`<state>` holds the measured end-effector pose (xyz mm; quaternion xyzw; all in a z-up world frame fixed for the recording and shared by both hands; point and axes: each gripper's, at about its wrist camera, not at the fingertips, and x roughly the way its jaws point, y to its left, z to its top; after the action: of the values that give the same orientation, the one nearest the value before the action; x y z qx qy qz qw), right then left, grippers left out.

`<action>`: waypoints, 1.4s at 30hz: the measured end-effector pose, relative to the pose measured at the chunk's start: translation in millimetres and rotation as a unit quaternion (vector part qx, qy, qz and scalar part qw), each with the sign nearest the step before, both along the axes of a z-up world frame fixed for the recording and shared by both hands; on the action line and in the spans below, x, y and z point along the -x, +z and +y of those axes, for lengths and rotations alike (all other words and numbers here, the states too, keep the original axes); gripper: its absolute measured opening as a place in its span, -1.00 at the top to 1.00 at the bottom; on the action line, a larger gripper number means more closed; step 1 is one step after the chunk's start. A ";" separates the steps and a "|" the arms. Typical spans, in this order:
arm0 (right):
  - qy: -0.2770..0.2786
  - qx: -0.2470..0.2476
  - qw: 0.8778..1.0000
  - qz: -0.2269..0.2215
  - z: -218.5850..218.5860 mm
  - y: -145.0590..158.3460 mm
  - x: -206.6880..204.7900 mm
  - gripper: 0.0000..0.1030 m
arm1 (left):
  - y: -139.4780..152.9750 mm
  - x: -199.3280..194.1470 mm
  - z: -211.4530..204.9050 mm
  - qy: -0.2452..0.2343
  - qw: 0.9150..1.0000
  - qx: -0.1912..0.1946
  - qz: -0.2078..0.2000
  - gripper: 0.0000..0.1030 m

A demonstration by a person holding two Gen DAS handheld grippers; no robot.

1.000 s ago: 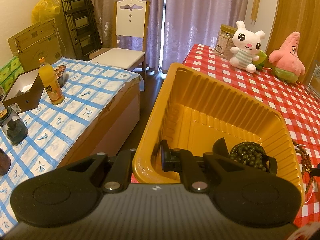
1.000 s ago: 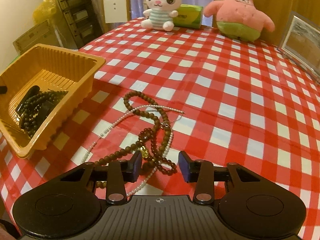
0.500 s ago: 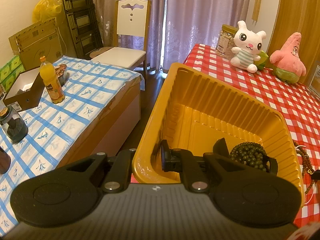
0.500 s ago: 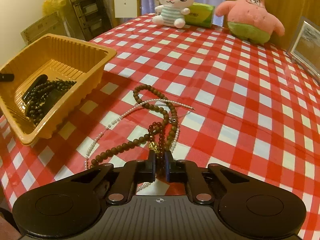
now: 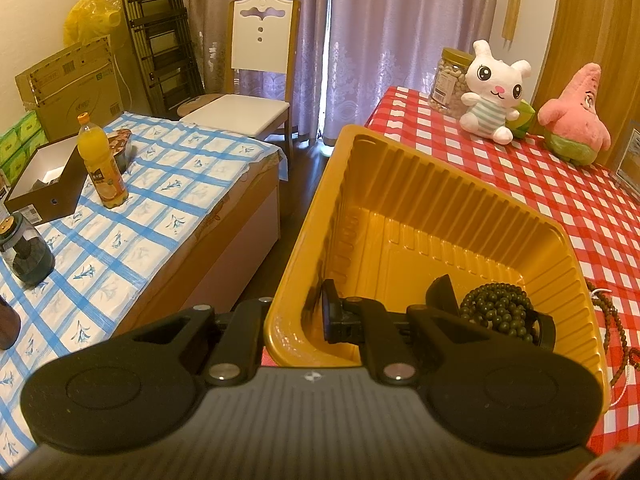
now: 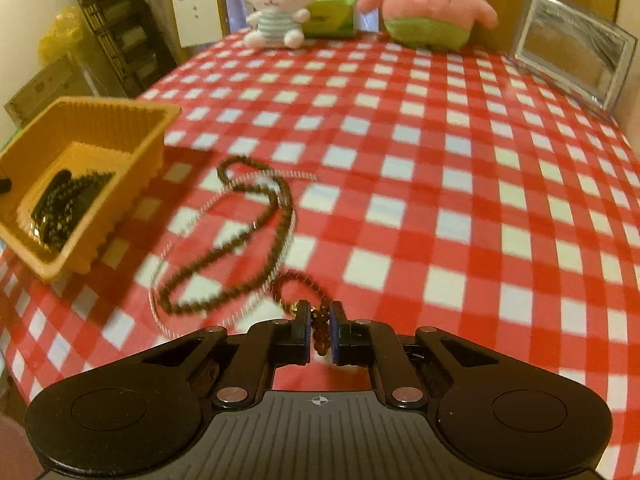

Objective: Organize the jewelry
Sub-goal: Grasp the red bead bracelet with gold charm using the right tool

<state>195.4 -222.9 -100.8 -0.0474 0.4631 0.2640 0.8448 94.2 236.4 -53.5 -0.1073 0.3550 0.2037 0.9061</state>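
My left gripper (image 5: pixel 294 316) is shut on the near wall of a yellow plastic tray (image 5: pixel 420 208), one finger inside and one outside. Dark green beads (image 5: pixel 496 312) and a black band lie in the tray. My right gripper (image 6: pixel 319 332) is shut on a dark red bead bracelet (image 6: pixel 304 284) and holds it above the checked tablecloth. A long brown bead necklace (image 6: pixel 240 240) and a thin white pearl strand (image 6: pixel 192 220) lie tangled on the cloth just ahead of it. The tray (image 6: pixel 80 120) sits at the left in the right wrist view.
A white bunny plush (image 6: pixel 280 8), a pink star plush (image 6: pixel 428 4), a green box and a framed mirror (image 6: pixel 572 48) stand at the table's far edge. Left of the table is a low bench with a juice bottle (image 5: pixel 102 160), jars and an open box.
My right gripper closed on the red bead bracelet and lifted it off the cloth, drawing back; the other strands shifted. My left gripper kept its hold on the tray.
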 end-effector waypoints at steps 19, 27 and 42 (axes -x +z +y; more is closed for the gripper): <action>0.026 0.041 0.998 -0.046 23.7 -11.5 26.8 0.81 | -6.4 -4.1 -4.0 -0.001 1.000 -0.001 0.003 0.83; -0.017 0.001 0.999 -0.038 10.8 4.8 25.6 1.00 | -7.2 -4.6 -7.5 -0.004 1.000 -0.002 0.002 0.83; -0.010 -0.006 0.999 -0.041 29.6 -1.3 19.0 0.33 | -4.7 -7.8 -10.2 -0.011 1.000 -0.002 0.003 0.83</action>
<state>176.4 -193.4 -102.1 -0.0482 0.4266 0.2564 0.8660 102.0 226.2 -58.2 -0.1010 0.3588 0.1945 0.9073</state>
